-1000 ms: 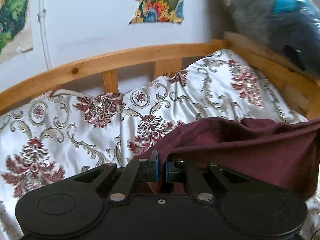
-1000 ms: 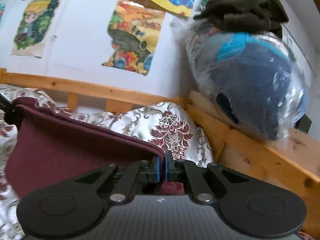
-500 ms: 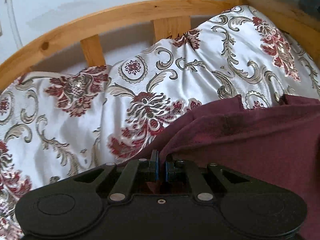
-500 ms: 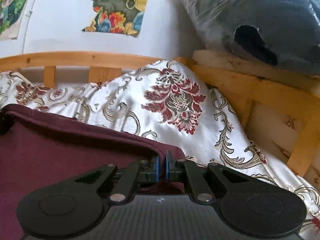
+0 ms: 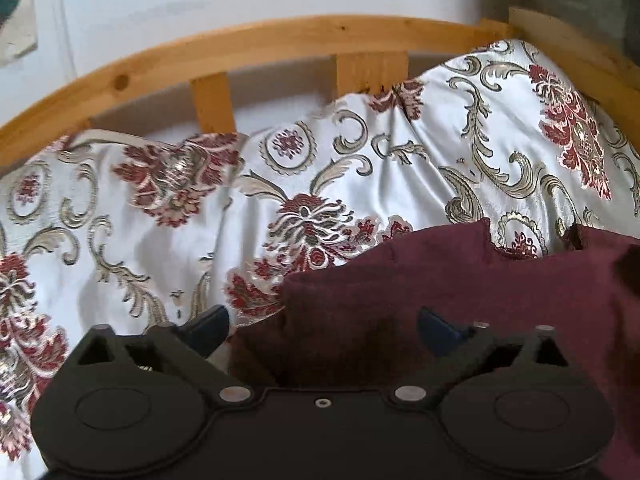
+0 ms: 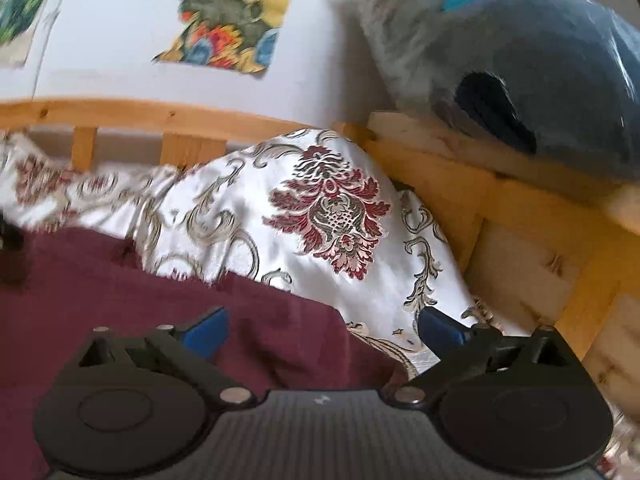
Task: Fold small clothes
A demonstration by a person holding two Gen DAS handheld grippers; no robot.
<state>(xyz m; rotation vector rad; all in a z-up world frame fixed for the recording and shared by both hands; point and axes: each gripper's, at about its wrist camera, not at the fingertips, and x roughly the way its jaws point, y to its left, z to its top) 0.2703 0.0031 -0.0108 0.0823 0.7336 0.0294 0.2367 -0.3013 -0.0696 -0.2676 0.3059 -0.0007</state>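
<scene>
- Currently the maroon garment [image 5: 460, 280] lies flat on the patterned bedspread [image 5: 160, 220], near the wooden bed rail [image 5: 260, 40].
- Left tongs [image 5: 322, 330] and right tongs [image 6: 322, 330] have just been opening; both stand spread, with cloth between them but no grip.
- Risk: the slick bedspread may let the released edge slide and spoil the fold.
- Hidden: each tong body covers the near cloth; the right view is blurred.

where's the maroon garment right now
The maroon garment lies on the floral bedspread, low right in the left wrist view and low left in the right wrist view.
</scene>
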